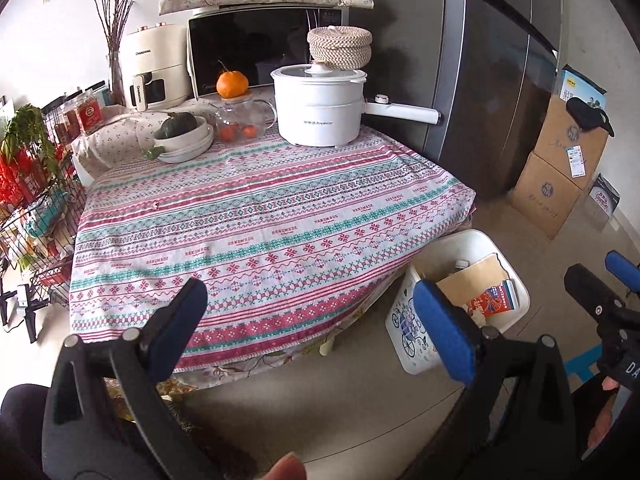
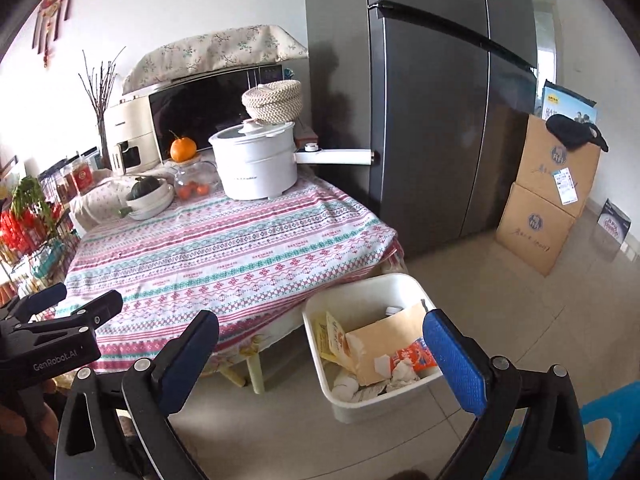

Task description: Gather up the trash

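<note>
White waste bin [image 2: 404,292] beside the cloth-covered table [image 2: 224,248], holding cardboard, cartons and crumpled paper; left gripper [image 1: 316,324] and right gripper [image 2: 320,364] both wide open, empty.

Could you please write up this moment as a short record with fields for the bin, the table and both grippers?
bin: white trash bin on the floor beside the table, holding a brown envelope, a red carton and crumpled paper
table: patterned tablecloth, near part bare; white electric pot, bowls and glass teapot at the far end
left gripper: open, nothing between its jaws
right gripper: open wide, empty, above the bin
</note>
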`<state>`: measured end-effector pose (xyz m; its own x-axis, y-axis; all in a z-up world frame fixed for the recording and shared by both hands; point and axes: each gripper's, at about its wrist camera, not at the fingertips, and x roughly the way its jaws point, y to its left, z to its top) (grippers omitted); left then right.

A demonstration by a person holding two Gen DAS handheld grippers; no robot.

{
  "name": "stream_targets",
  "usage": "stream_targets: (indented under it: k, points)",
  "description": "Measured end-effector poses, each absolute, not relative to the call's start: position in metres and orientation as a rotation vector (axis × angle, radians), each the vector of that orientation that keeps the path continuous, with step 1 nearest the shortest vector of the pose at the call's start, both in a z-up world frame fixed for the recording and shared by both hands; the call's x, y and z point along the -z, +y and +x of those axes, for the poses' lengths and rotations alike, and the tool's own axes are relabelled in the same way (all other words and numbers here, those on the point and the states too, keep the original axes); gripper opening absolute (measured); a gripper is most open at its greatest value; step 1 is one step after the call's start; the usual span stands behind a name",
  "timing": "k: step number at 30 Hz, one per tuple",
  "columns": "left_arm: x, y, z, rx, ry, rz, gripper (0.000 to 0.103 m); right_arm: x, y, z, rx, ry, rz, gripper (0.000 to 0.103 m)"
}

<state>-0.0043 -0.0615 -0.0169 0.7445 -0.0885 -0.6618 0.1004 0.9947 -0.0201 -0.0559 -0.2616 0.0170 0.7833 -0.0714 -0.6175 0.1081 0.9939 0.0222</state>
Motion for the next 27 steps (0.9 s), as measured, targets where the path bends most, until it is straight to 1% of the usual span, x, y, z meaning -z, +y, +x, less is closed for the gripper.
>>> stream_targets:
  k: [8, 27]
  points:
    - [0.014, -0.062, -0.011, 0.078, 0.692, 0.031, 0.102, -0.016, -0.256, -0.055, 0.083, 0.663, 0.051, 0.103]
    - [0.013, -0.06, -0.015, 0.051, 0.684, 0.039, 0.102, -0.017, -0.251, -0.053, 0.071, 0.654, 0.027, 0.103]
